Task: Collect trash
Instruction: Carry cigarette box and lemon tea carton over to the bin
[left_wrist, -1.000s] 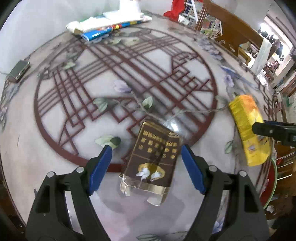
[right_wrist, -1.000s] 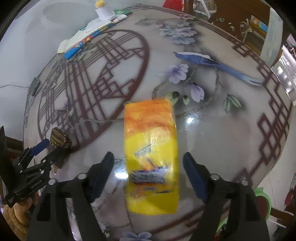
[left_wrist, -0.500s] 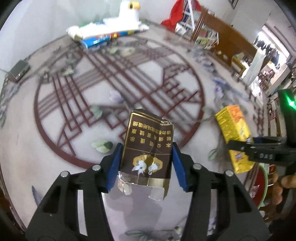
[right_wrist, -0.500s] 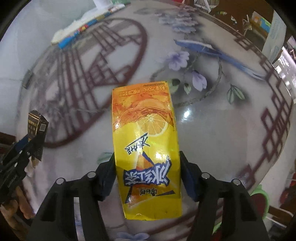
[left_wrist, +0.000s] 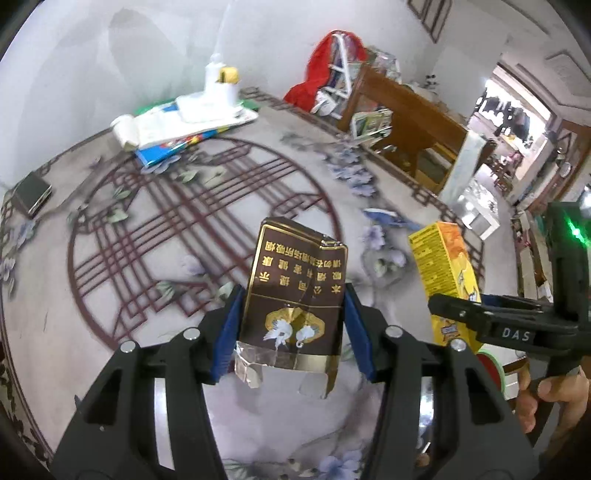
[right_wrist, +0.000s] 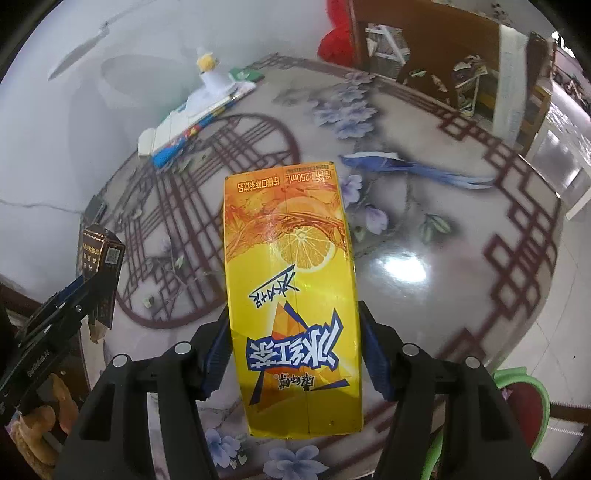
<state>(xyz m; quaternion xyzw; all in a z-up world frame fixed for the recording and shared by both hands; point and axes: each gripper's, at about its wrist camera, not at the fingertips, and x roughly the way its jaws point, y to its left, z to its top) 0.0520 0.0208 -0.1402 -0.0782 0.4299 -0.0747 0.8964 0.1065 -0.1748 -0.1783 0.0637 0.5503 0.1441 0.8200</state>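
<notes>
Left wrist view: left gripper (left_wrist: 293, 328) clamps crumpled brown-and-gold cigarette pack (left_wrist: 297, 295), lifted off bench (left_wrist: 155, 236).
Right wrist view: right gripper (right_wrist: 293, 347) clenches yellow lemon-tea drink carton (right_wrist: 291, 291).

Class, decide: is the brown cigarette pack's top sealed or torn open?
Torn open: the cigarette pack shows ragged foil and a loose flap at its end near the left claw.

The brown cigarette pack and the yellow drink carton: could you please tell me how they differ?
The cigarette pack is dark brown with gold print, torn open with foil showing; the drink carton is bright yellow-orange and looks intact. The carton looks longer. Each is clamped in jaws: the pack in the left gripper, the carton in the right gripper.
</notes>
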